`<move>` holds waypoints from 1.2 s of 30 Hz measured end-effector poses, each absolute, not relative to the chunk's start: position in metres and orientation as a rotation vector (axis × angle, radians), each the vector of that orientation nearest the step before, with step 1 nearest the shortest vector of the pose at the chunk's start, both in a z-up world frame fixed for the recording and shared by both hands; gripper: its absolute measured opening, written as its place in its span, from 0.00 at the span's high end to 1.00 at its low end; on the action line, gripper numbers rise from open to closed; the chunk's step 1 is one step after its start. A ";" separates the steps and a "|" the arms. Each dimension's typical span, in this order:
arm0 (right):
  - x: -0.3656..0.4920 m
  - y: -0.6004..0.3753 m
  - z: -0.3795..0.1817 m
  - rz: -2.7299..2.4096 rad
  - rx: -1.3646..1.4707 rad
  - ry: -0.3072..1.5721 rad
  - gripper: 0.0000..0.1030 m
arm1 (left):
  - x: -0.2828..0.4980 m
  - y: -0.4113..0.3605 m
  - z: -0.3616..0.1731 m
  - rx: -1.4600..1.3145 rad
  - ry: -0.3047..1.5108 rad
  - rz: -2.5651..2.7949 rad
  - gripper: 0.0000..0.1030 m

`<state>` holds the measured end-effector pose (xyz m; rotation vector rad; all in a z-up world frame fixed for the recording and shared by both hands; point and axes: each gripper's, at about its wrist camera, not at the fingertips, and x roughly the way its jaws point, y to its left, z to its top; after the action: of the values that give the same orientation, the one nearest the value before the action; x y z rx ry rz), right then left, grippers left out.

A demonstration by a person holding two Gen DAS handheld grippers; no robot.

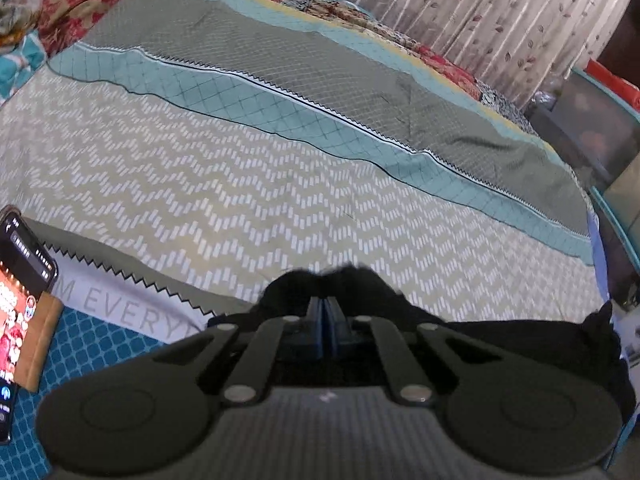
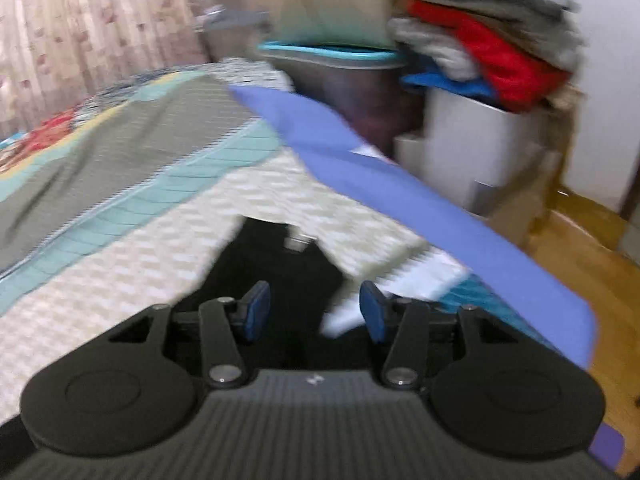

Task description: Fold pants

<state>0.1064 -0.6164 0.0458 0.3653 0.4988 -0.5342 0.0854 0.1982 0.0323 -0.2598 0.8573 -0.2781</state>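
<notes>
The black pants (image 1: 500, 340) lie on the bed near its front edge. My left gripper (image 1: 324, 304) is shut on a bunch of the black pants fabric, which bulges above its blue pads. In the right wrist view the black pants (image 2: 276, 256) lie on the chevron bedspread (image 2: 120, 280) straight ahead. My right gripper (image 2: 316, 312) is open, its blue pads (image 2: 256, 312) spread wide just above the black fabric, holding nothing. The view is blurred by motion.
A phone (image 1: 20, 292) lies at the left on the bed. A curtain (image 1: 480, 8) hangs behind the bed. A blue sheet edge (image 2: 400, 184) marks the bed's right side. Bins with piled clothes (image 2: 480, 48) stand beyond it on a wood floor (image 2: 580, 272).
</notes>
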 end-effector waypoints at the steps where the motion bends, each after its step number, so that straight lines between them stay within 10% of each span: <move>1: 0.120 -0.613 0.048 -0.514 0.372 0.503 0.37 | 0.086 0.196 0.032 -0.248 0.860 -0.275 0.90; 3: 0.151 -0.617 0.047 -0.481 0.381 0.526 0.30 | 0.087 0.190 0.033 -0.221 0.865 -0.272 0.63; 5: 0.184 -0.615 0.040 -0.489 0.378 0.588 0.28 | 0.088 0.181 0.030 -0.172 0.850 -0.278 0.12; 6: 0.199 -0.617 0.030 -0.497 0.382 0.636 0.28 | 0.089 0.176 0.028 -0.136 0.841 -0.283 0.09; 9: 0.227 -0.624 0.002 -0.551 0.401 0.755 0.50 | 0.105 0.157 0.014 -0.037 0.873 -0.294 0.15; 10: 0.229 -0.627 -0.003 -0.560 0.416 0.759 0.88 | 0.114 0.151 0.007 -0.024 0.900 -0.302 0.39; 11: 0.226 -0.630 -0.003 -0.560 0.442 0.745 0.95 | 0.124 0.145 -0.001 -0.011 0.936 -0.317 0.82; 12: 0.222 -0.635 0.002 -0.545 0.500 0.704 0.95 | 0.133 0.141 -0.008 -0.003 0.974 -0.313 0.89; 20: 0.167 -0.673 0.109 -0.399 0.810 0.252 0.95 | 0.147 0.160 0.037 -0.195 0.670 -0.243 0.90; 36: 0.032 -0.672 0.087 -0.287 0.847 0.245 0.95 | 0.005 0.178 0.069 -0.085 0.479 -0.361 0.90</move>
<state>0.0323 -0.6716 0.0874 0.8470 0.2451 -0.2872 0.0053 0.1783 0.0689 -0.0846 0.4792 -0.3607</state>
